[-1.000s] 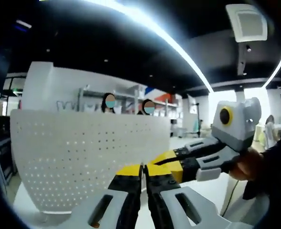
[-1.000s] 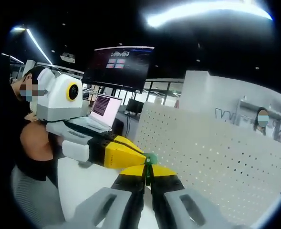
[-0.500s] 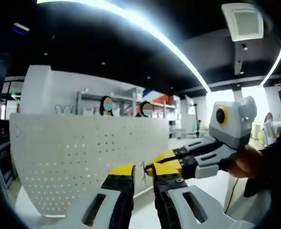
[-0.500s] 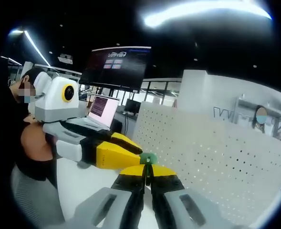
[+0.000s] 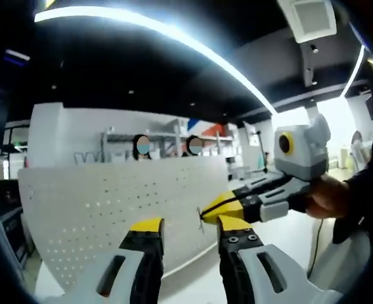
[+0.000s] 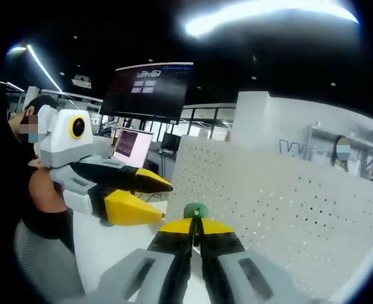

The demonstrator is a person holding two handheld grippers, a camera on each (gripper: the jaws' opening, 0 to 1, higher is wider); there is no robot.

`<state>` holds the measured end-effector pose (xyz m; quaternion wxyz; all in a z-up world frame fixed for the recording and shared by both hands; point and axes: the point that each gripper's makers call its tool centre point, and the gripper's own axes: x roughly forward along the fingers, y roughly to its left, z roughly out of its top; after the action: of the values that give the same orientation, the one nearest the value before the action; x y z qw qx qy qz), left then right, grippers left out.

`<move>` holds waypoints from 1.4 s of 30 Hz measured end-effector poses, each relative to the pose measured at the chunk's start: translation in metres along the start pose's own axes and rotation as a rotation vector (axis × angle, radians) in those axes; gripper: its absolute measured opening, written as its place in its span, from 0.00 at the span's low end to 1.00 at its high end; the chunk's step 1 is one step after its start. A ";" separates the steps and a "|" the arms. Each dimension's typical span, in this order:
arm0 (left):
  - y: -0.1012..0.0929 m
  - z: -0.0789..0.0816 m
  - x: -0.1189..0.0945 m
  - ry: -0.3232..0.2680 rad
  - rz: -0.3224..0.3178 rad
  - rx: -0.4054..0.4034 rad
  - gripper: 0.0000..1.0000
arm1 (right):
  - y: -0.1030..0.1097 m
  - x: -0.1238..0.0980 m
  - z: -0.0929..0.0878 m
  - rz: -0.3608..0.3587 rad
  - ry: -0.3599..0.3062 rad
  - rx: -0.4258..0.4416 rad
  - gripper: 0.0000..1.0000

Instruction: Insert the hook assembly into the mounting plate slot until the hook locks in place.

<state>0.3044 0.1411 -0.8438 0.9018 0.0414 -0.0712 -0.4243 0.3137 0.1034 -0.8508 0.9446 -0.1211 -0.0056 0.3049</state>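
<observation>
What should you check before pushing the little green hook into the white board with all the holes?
1. Right gripper shut on the small green-capped wire hook: ok.
2. Left gripper open and off the hook: ok.
3. White perforated mounting board upright and in sight: ok.
4. Hook seated in a board hole: not ok; in the right gripper view it sits in front of the board.
5. Hook prongs lined up with a hole: cannot tell, too small.
6. Left gripper out of the hook's path to the board: ok; it sits off to the side in the right gripper view.
</observation>
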 end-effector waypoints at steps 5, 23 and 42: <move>0.005 -0.002 -0.008 0.011 0.012 0.035 0.40 | -0.007 -0.001 -0.001 -0.021 -0.001 0.012 0.01; 0.016 -0.014 -0.023 0.017 0.023 0.059 0.50 | -0.046 -0.008 -0.002 -0.134 -0.005 0.029 0.01; 0.032 -0.036 -0.028 0.063 0.065 0.072 0.52 | -0.123 -0.004 -0.006 -0.317 -0.019 0.054 0.01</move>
<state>0.3163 0.1837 -0.8778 0.9147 0.0849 -0.0593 -0.3906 0.3814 0.0029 -0.8282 0.9837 -0.0903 -0.0255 0.1534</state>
